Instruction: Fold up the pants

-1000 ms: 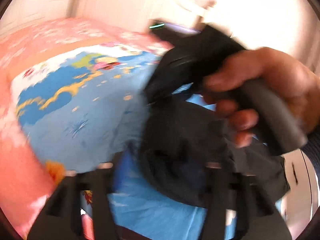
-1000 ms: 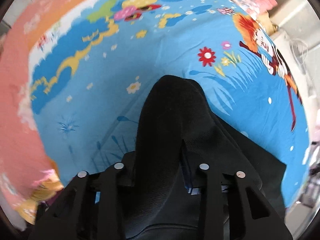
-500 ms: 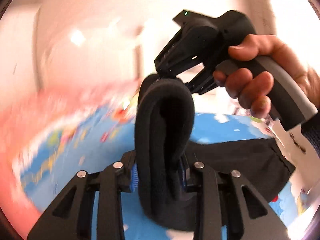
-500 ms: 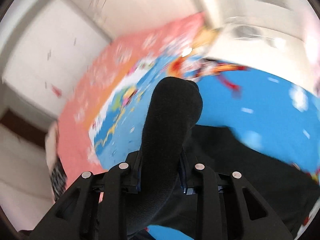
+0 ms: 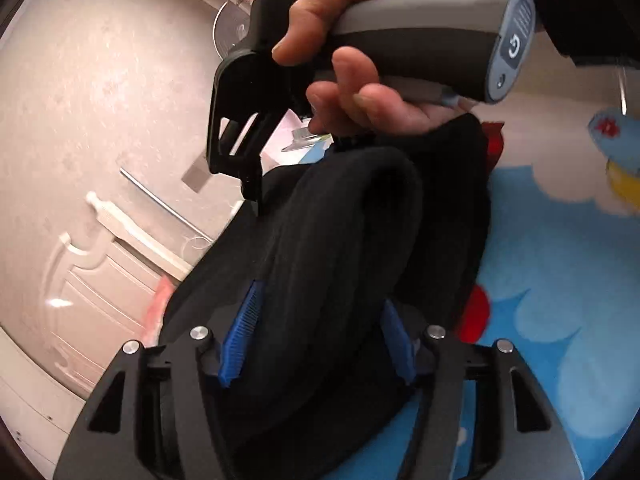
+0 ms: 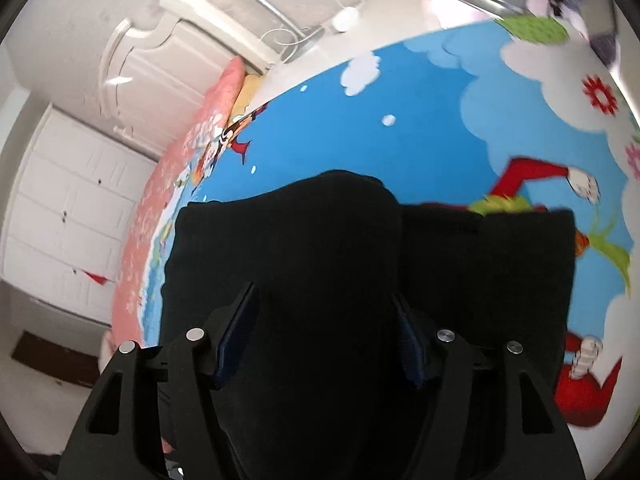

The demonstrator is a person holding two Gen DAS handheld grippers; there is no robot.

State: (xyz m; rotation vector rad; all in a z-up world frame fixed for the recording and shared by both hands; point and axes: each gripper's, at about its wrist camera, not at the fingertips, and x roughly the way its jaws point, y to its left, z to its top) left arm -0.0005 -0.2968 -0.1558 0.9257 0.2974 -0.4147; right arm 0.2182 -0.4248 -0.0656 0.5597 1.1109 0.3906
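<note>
Left view: shows the left gripper astride a thick rolled fold of the black pants, pointing slightly downward. Has just been opening its jaws, with the fold between them. Leaves the ribbed faces of the blue pads open to view on both sides of the cloth, so reads as released rather than clamped; cannot tell whether the fabric brushes them.

Beyond the fold, at the top of the same view: shows the right hand wrapped around a grey handle, fingers curled underneath, close above the far end of the pants.

Right view: shows the right gripper in much the same pose — jaws just opened wider, a rounded hump of black cloth rising between them, dark blue pad faces partly showing at either side. Reads as let go as well, with no pinch in the fabric.

Puts the rest of the pants flat on the blue cartoon bedsheet, spread as a dark block to the right of the hump, its far edge straight.

Shows a pink cover along the sheet's left edge — past it a white headboard and white cupboard doors.
</note>
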